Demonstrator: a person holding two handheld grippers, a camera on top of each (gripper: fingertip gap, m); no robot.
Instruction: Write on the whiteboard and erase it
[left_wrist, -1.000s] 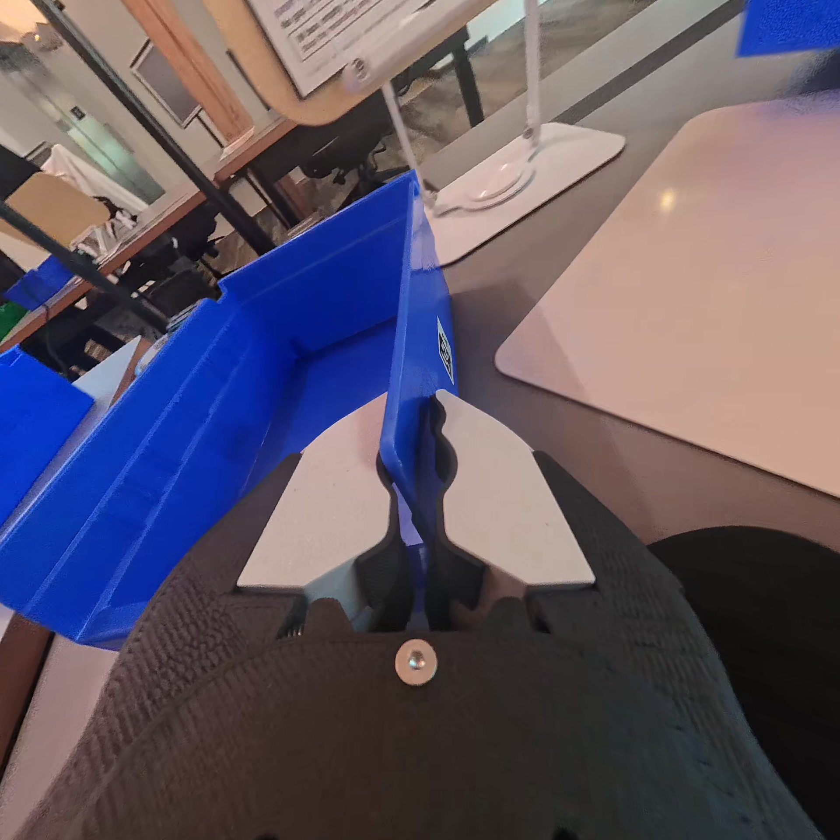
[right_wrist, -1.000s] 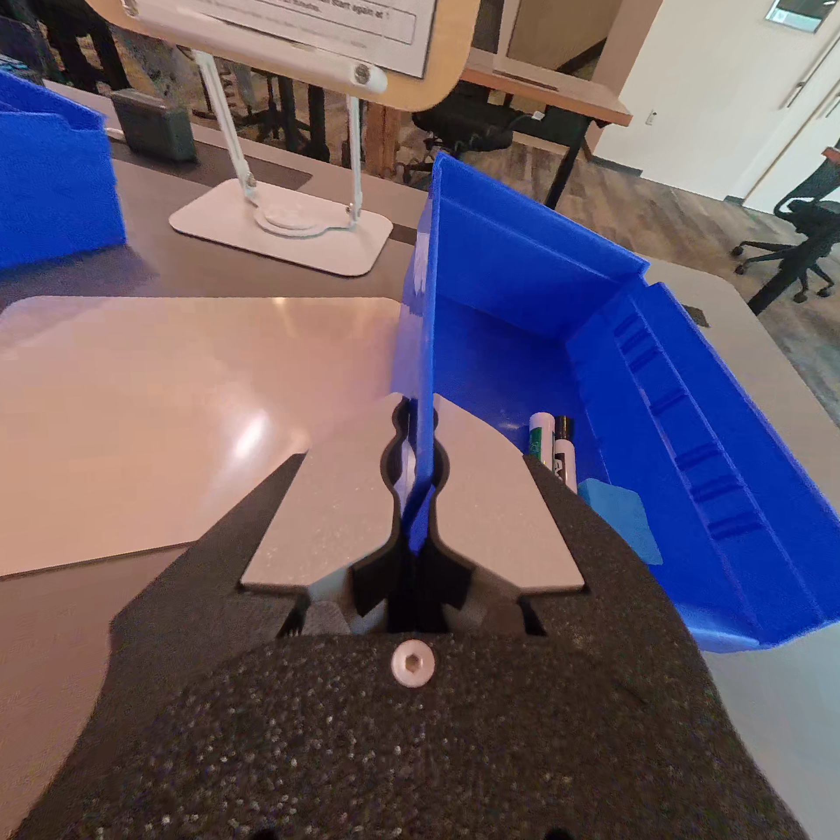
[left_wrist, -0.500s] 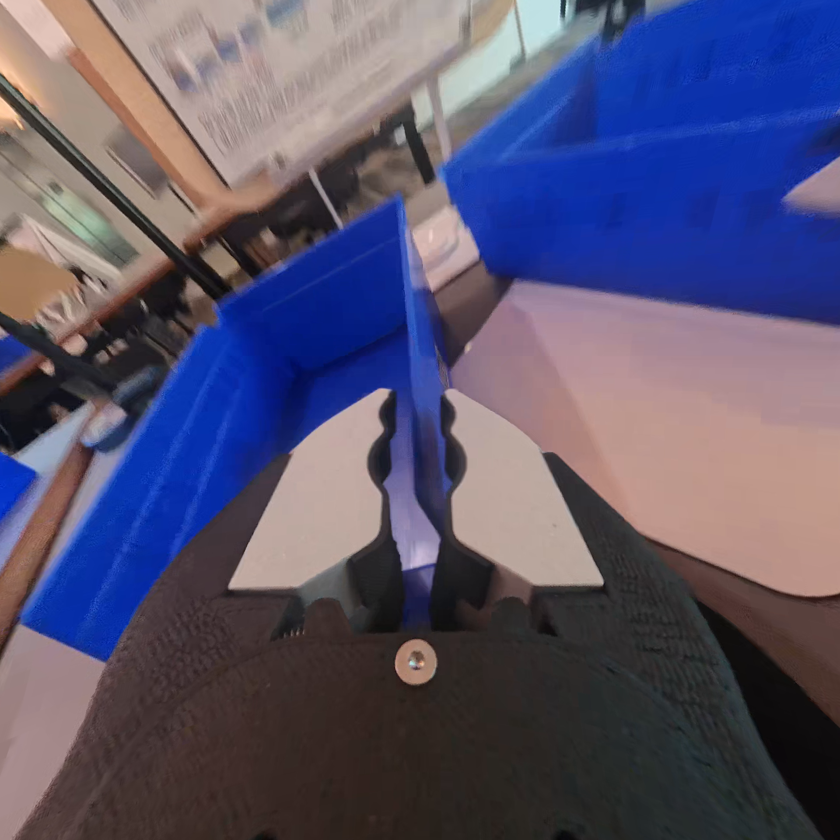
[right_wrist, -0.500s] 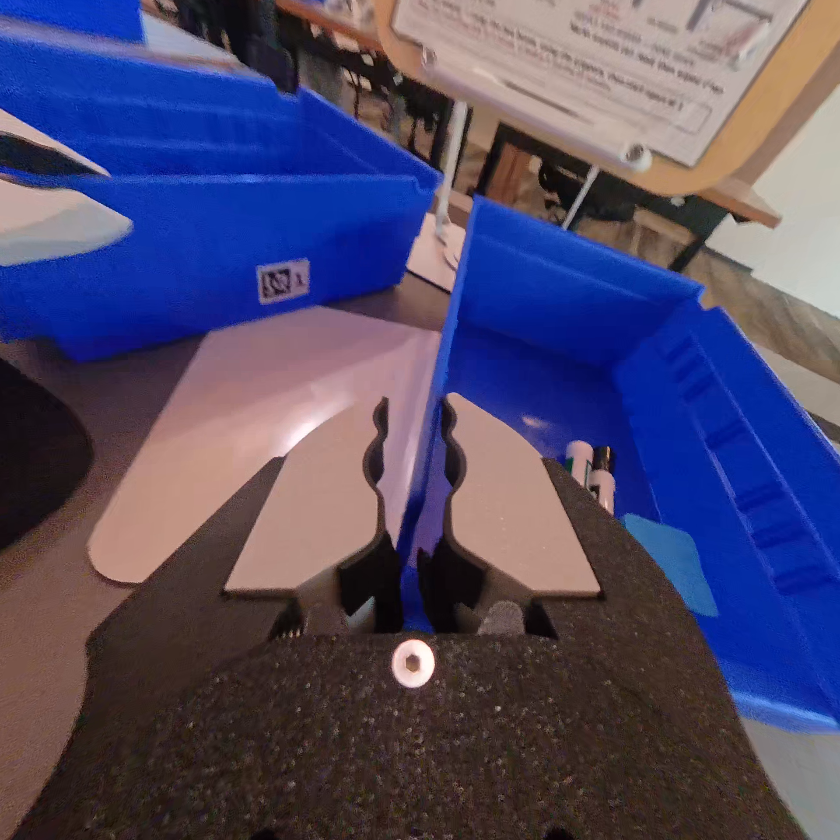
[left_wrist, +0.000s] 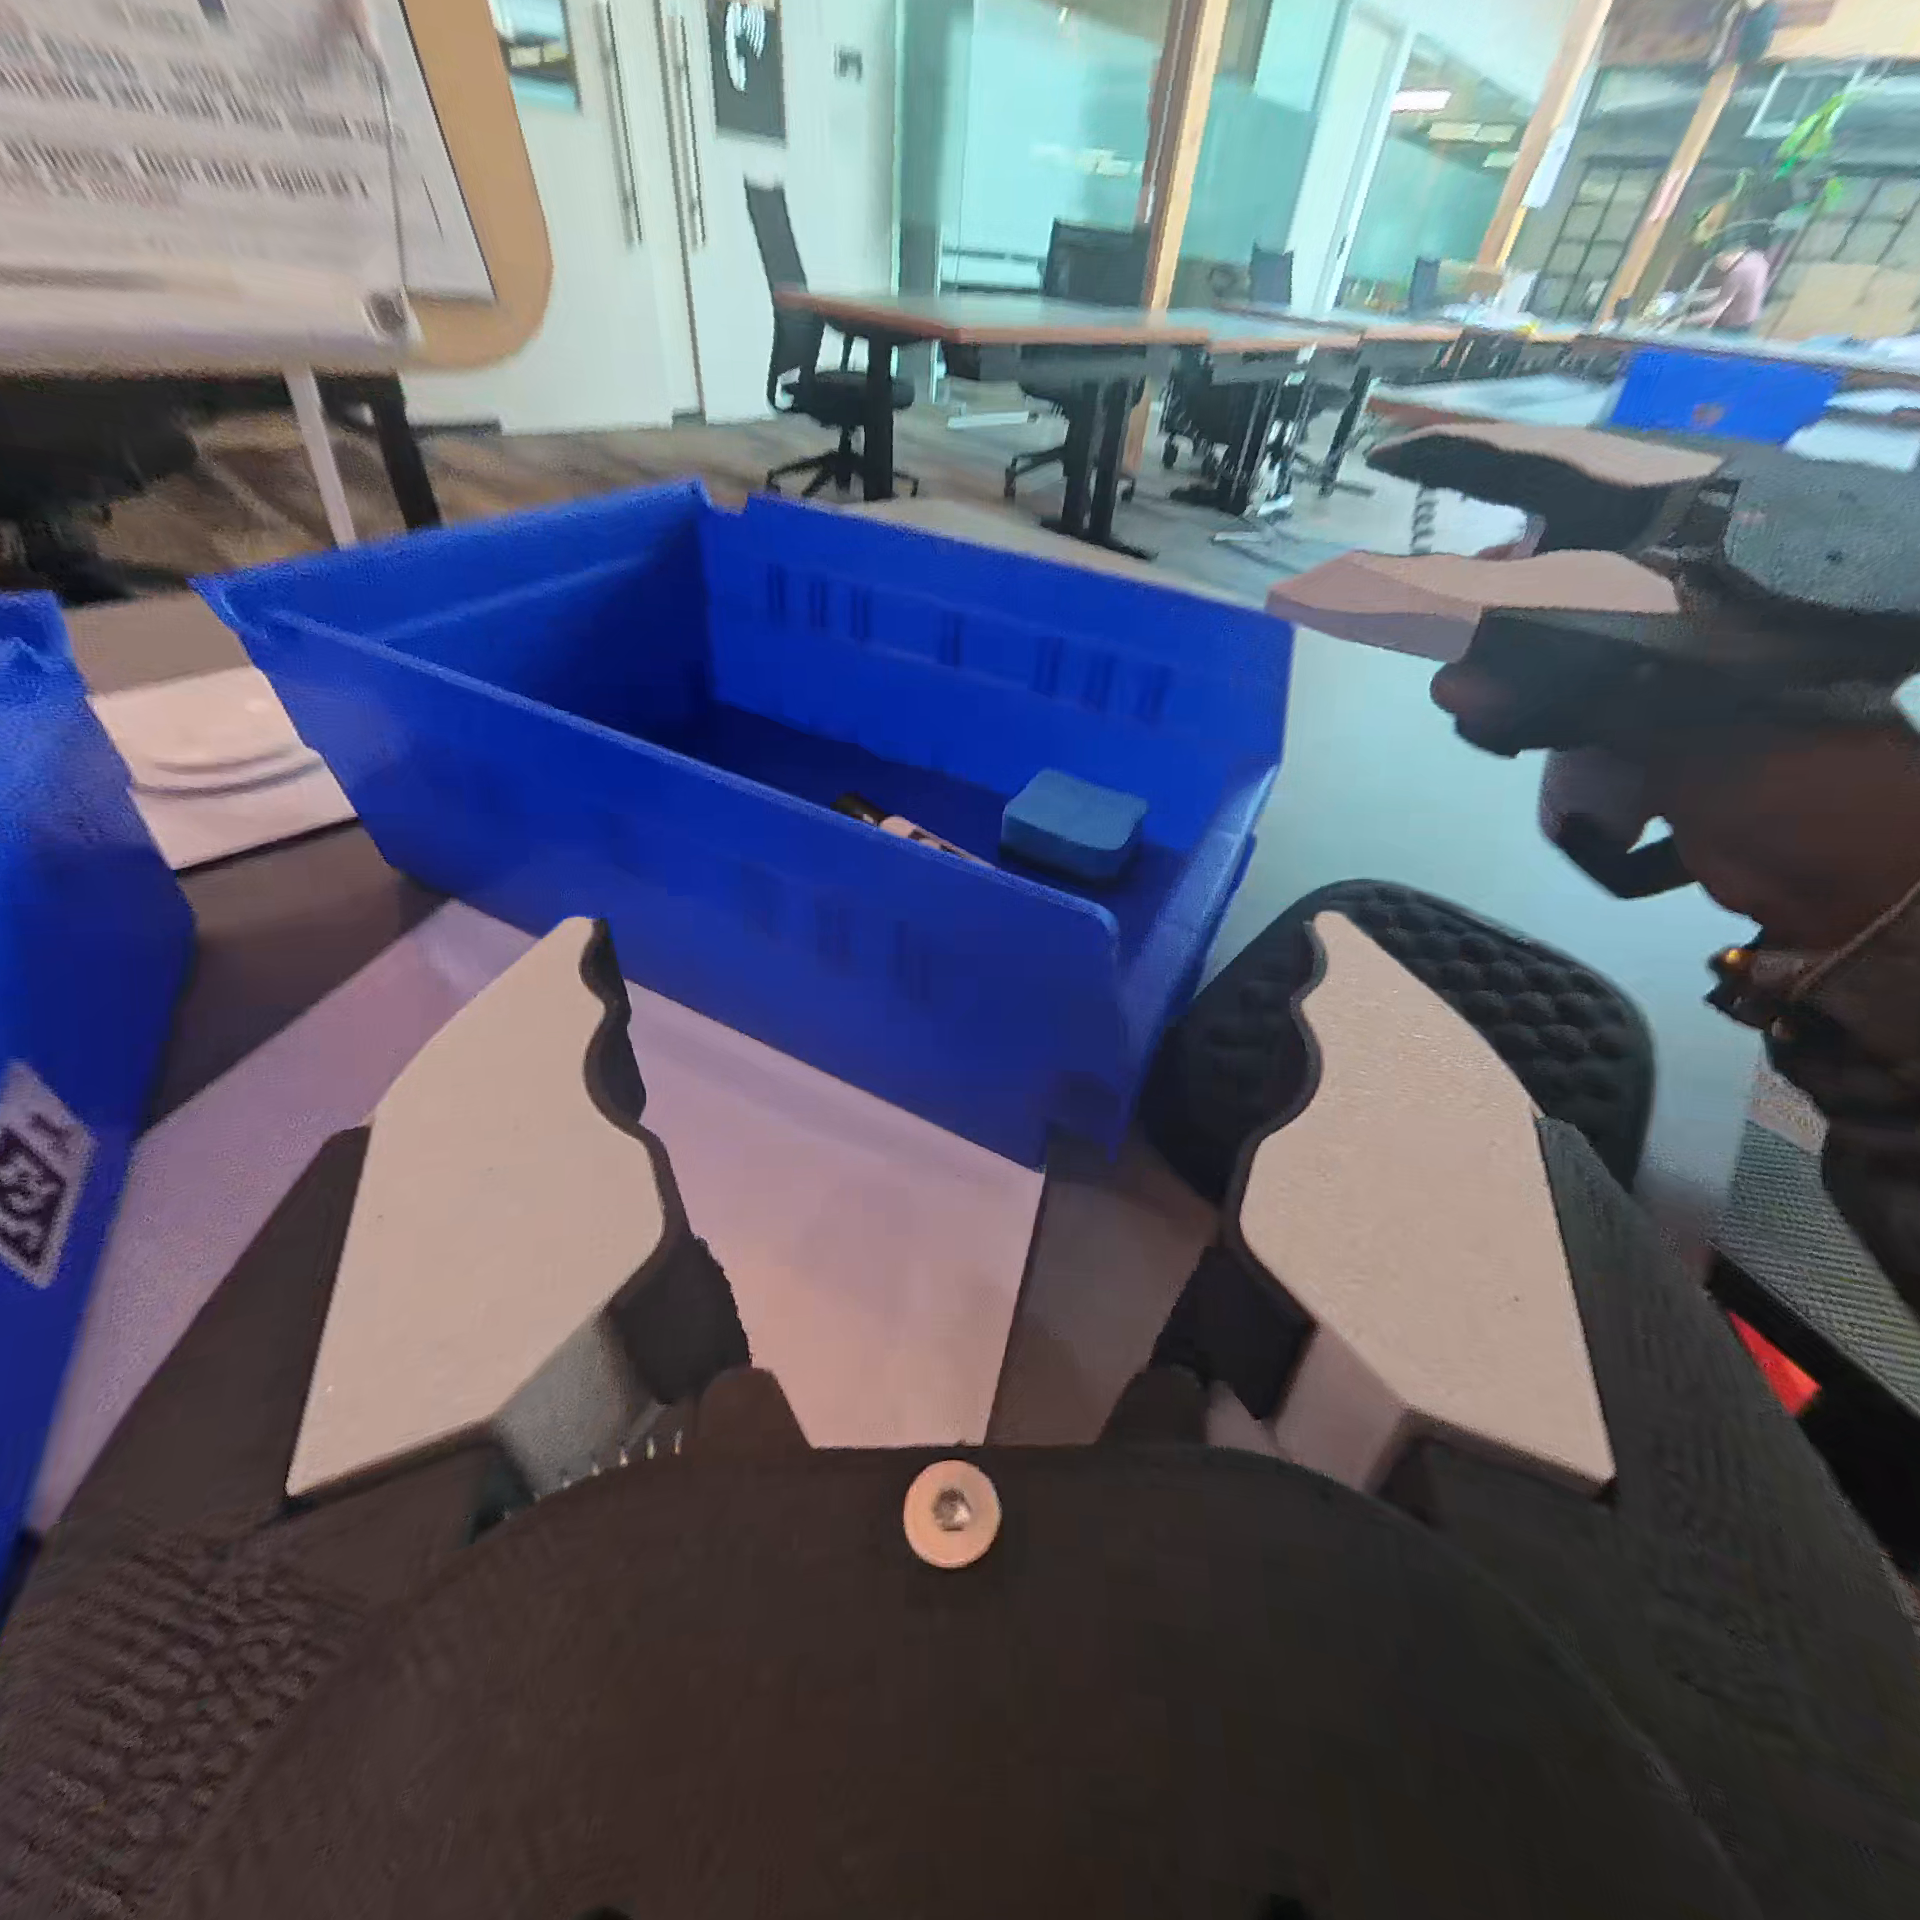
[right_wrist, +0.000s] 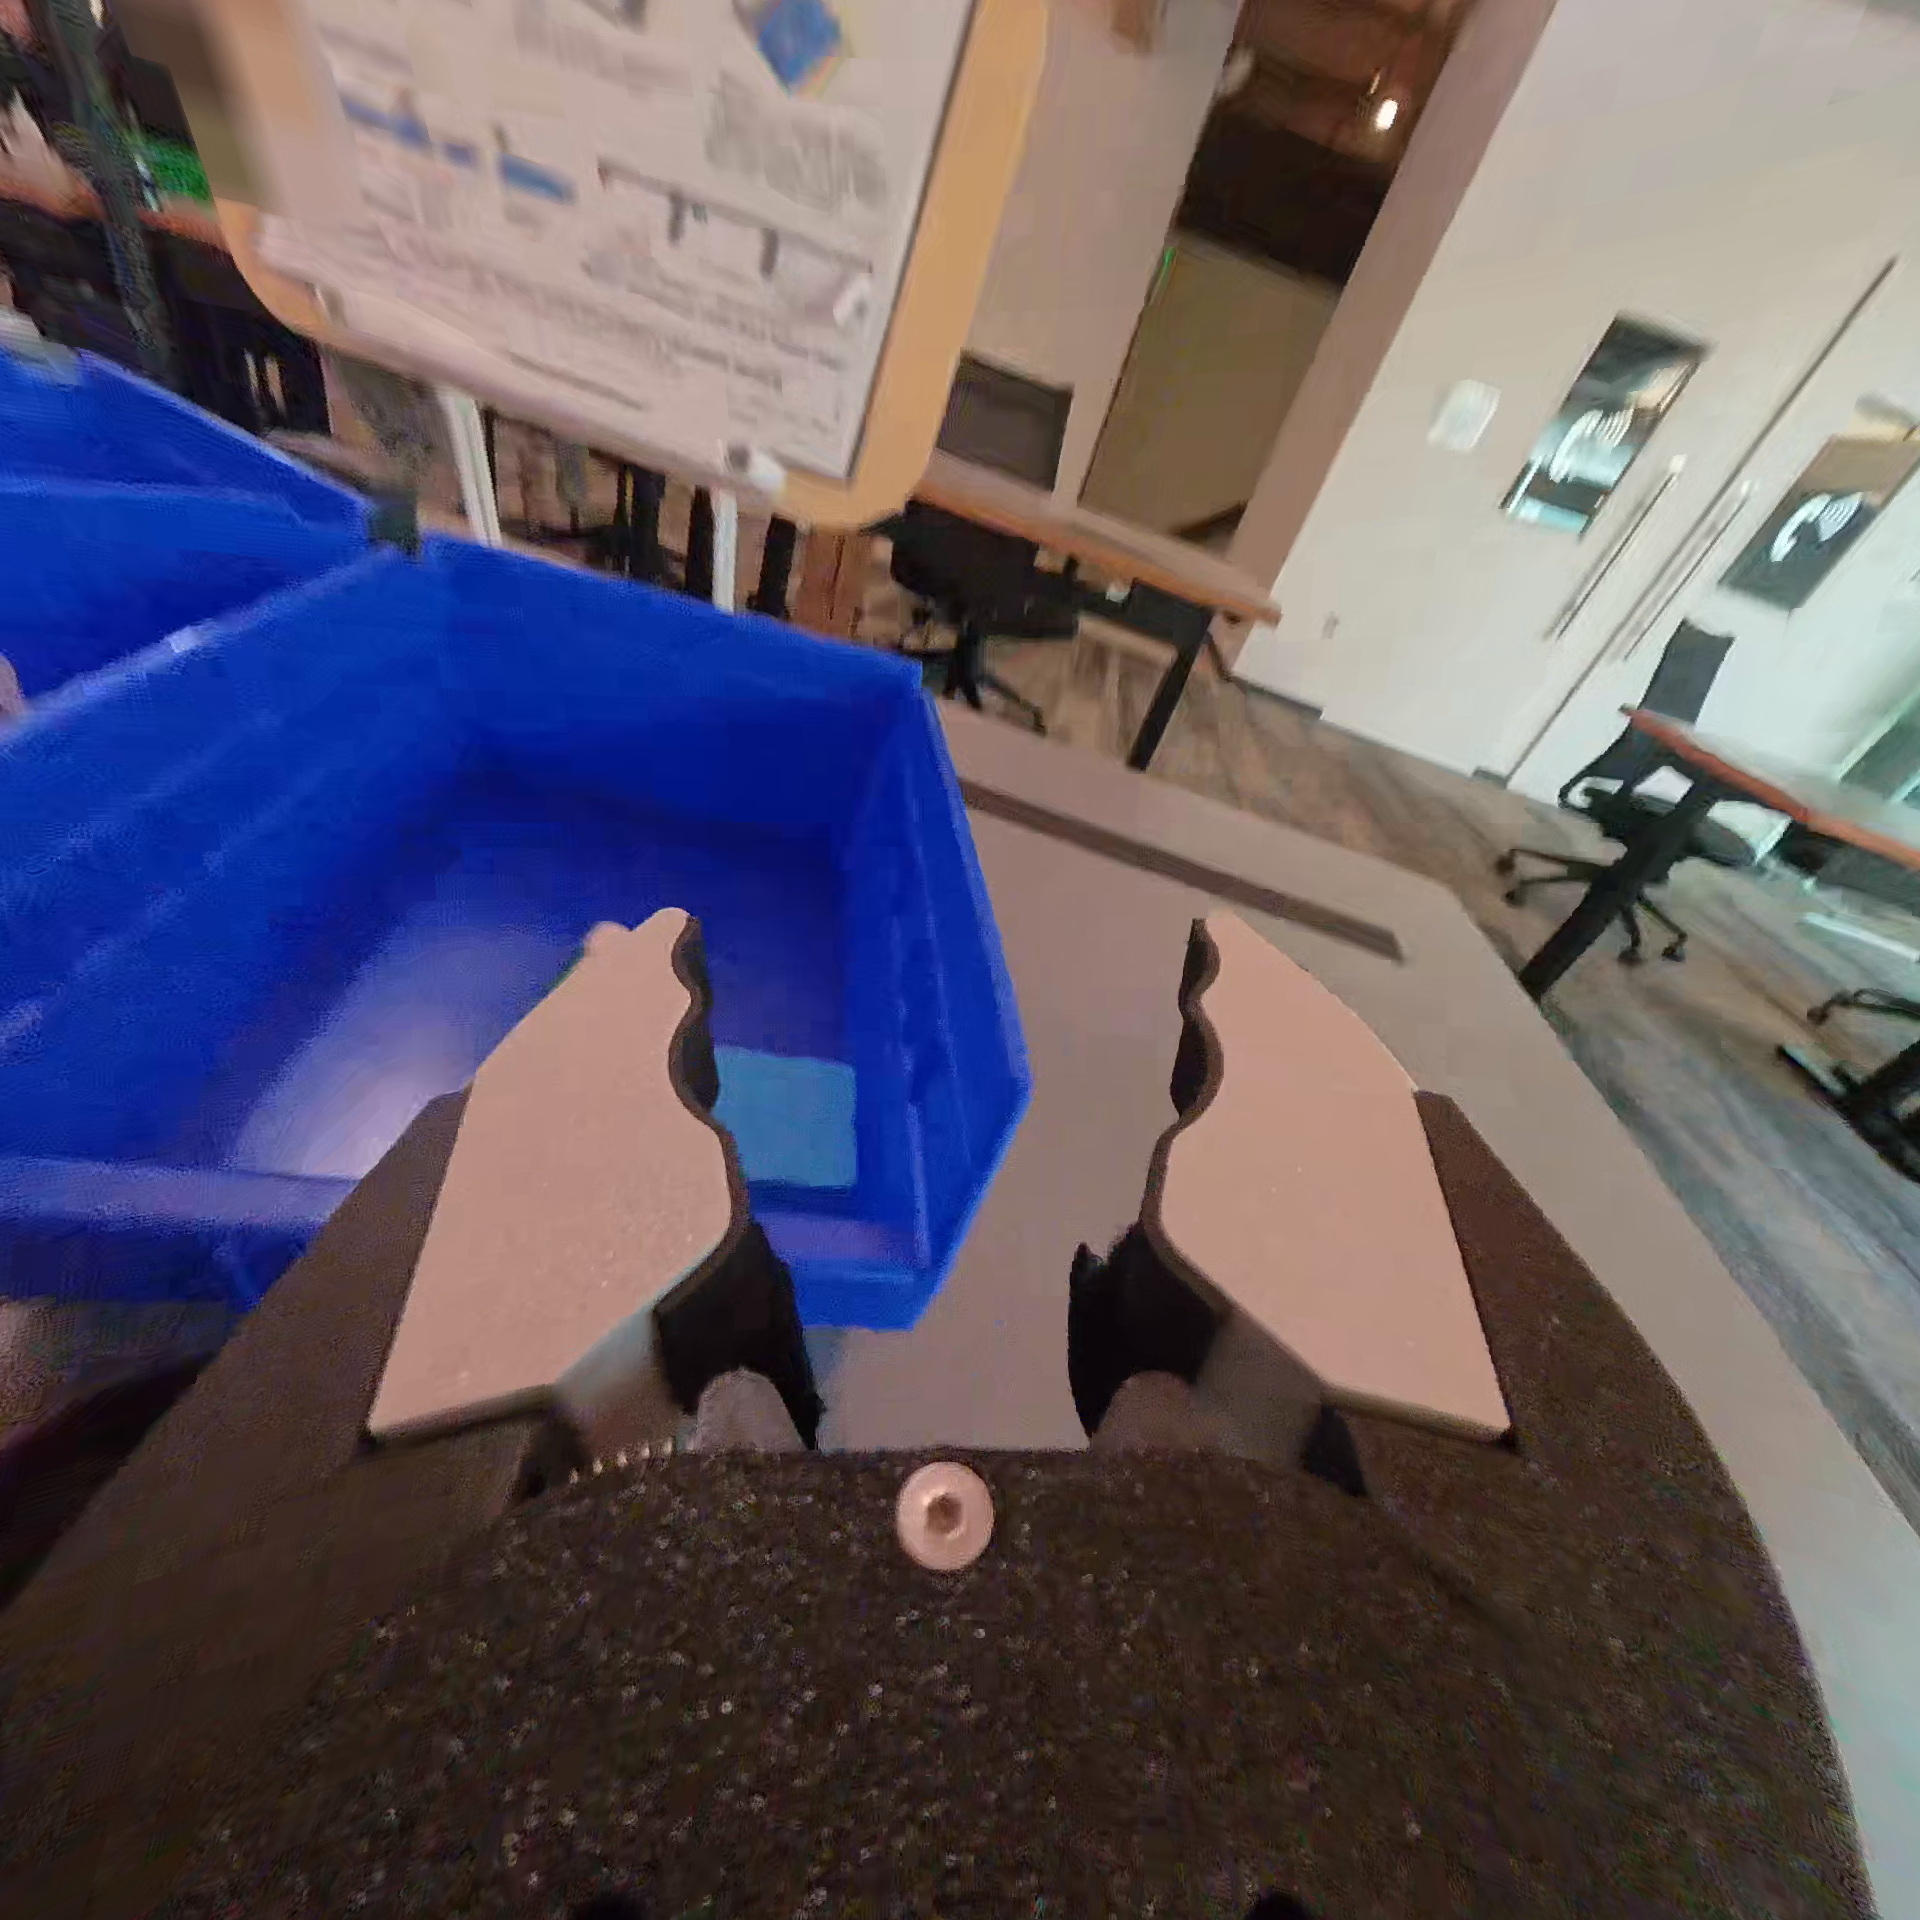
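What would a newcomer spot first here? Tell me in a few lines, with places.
The big blue bin stands mid-table, its near side over the whiteboard; a blue eraser and markers lie at its right end. The left hand-held gripper gapes wide open and empty in front of it. The right hand-held gripper is open too, just right of the bin.

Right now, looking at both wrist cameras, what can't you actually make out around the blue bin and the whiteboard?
- Markers in the blue bin: left wrist view, near wall hides most; count unclear. Right wrist view: none visible.
- Eraser: right wrist view, partly behind a finger of the right tongs.
- Whiteboard: left wrist view, covered by the bin and left tongs; any marks unknown.
- Instruction sheet: blurred.
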